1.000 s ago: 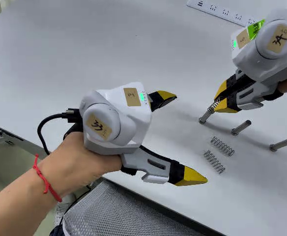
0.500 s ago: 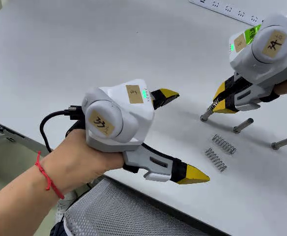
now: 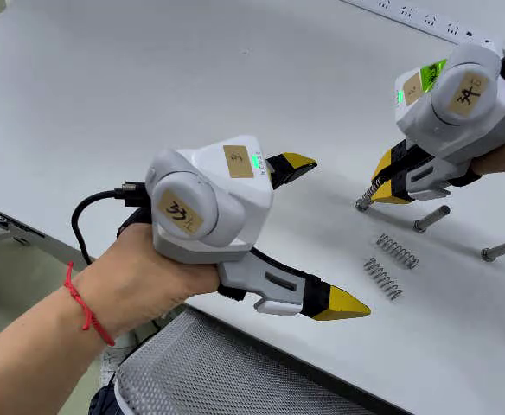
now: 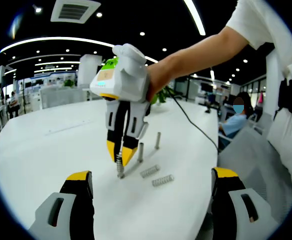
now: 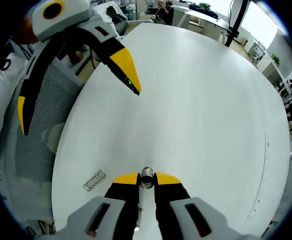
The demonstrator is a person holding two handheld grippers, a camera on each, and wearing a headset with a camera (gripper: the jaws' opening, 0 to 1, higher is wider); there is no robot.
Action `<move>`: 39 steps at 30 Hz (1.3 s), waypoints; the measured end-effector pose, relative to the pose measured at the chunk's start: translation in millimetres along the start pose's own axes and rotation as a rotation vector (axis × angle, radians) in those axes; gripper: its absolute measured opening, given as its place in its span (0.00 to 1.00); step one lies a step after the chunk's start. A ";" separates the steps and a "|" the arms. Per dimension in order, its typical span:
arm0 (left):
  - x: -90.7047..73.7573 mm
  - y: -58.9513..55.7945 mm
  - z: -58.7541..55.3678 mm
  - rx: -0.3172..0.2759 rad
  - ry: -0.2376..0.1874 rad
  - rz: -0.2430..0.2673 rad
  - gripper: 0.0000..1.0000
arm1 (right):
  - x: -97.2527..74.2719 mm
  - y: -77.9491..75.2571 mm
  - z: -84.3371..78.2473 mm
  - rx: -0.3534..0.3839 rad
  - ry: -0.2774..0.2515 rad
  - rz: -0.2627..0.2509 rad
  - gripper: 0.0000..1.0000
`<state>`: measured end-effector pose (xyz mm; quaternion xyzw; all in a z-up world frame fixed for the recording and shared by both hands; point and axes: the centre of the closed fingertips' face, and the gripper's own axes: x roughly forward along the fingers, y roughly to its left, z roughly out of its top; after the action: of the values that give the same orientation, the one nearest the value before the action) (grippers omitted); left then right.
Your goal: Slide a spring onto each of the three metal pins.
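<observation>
White table (image 3: 149,95) is bare apart from the job, w/ a power strip (image 3: 425,19) at the far edge, so nothing crowds the work. Left gripper (image 3: 328,233) hangs low by the near edge, jaws spread wide & holding nothing. It's prob. parked there to keep out of the way, and it points at the work, so its own view gets the right gripper (image 4: 120,151) side-on. Right gripper (image 3: 380,192) comes down steeply, tips pinched shut on a spring (image 3: 370,194). The spring sits over the top of the first pin (image 3: 361,205) and seems partway on, so I'd call this pin 1 of 3, not seated yet. The right gripper view looks straight down the spring (image 5: 146,176) between its closed tips, i.e. it's held in line w/ the pin so it can slide. A second pin (image 3: 431,219) & a third pin (image 3: 503,249) stand bare off to the right, upright per the left gripper view, w/ room between them for the tips. Far loose spring (image 3: 397,251) & near loose spring (image 3: 382,279) lie flat just in front of the pins, handy for the next pickups. Writing: tan handwritten stickers (image 3: 183,216) on both gripper bodies. Left one looks like "33" + a char I can't make out, right one maybe "34", not sure. The small sticker by the green light is too small to read.
</observation>
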<state>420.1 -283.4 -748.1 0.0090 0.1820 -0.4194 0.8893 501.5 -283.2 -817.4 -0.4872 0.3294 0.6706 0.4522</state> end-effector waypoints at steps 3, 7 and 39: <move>0.0 -0.1 -0.1 -0.001 0.000 0.000 1.00 | 1.9 -0.1 -1.0 0.001 0.003 -0.001 0.12; -0.2 -0.5 0.7 -0.002 -0.002 0.001 1.00 | 5.5 -0.6 -3.3 -0.002 0.007 0.002 0.13; 0.5 -2.6 4.6 0.025 0.018 -0.018 1.00 | -13.1 -6.9 6.2 0.038 -0.070 -0.046 0.17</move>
<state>419.9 -286.2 -743.5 0.0223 0.1850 -0.4296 0.8836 507.1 -279.0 -803.1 -0.4622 0.3149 0.6703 0.4878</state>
